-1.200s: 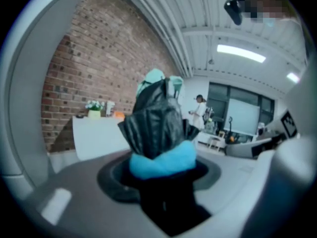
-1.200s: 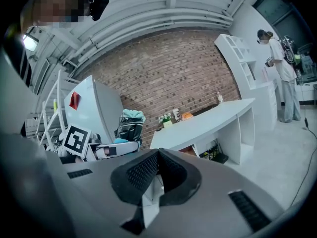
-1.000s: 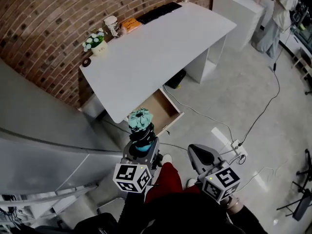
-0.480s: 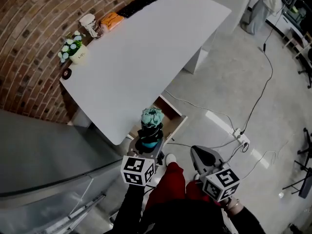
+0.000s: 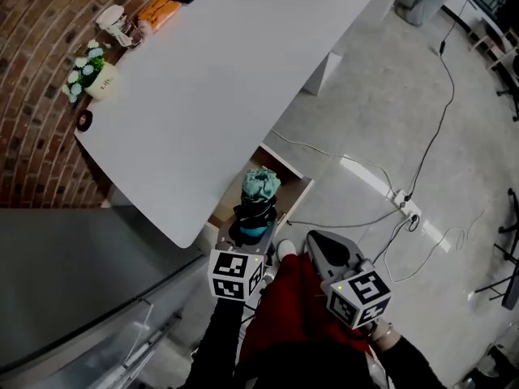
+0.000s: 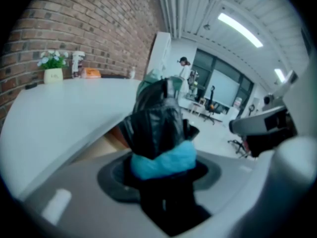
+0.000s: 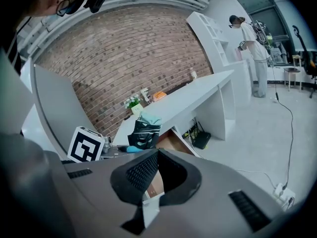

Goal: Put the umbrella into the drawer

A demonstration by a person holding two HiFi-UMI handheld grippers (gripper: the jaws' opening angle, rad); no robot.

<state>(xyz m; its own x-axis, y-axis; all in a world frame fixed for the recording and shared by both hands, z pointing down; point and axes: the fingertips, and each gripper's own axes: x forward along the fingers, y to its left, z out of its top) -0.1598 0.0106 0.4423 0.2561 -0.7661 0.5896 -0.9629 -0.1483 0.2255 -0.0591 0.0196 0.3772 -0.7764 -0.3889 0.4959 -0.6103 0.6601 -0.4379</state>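
**Fig.** L hand-held gripper (image 5: 250, 240) is clenched on the umbrella (image 5: 258, 201), which is folded and black w/ a blue band at the jaws and a teal end pointing away from the gripper. The jaws stand fairly wide and the bundle fills them.

R hand-held gripper (image 5: 319, 244) sits just beside the L one on its right, tips together, nothing betw. them.

Ahead of the L gripper is the drawer (image 5: 292, 189), pulled out, tan inside w/ a white front. In head view the umbrella's teal end overlaps the drawer opening; whether it is over the opening or short of it can't be told. It is not inside.

The bench (image 5: 219, 79) edge overhangs the drawer's rear, just ahead-left of the umbrella.

- **Left of both grippers:** a grey slanted panel (image 5: 73, 282), close by.
- **Right of the R gripper:** open floor (image 5: 381, 120), w/ a power strip (image 5: 408, 209) well apart.
- **Far along the bench, well beyond the grippers:** flower pot (image 5: 93, 75), cup (image 5: 117, 27) and orange pack (image 5: 156, 10), next to the brick wall (image 5: 32, 79).
- **Betw. the grippers, nearer the wearer:** a red trouser leg (image 5: 284, 306).
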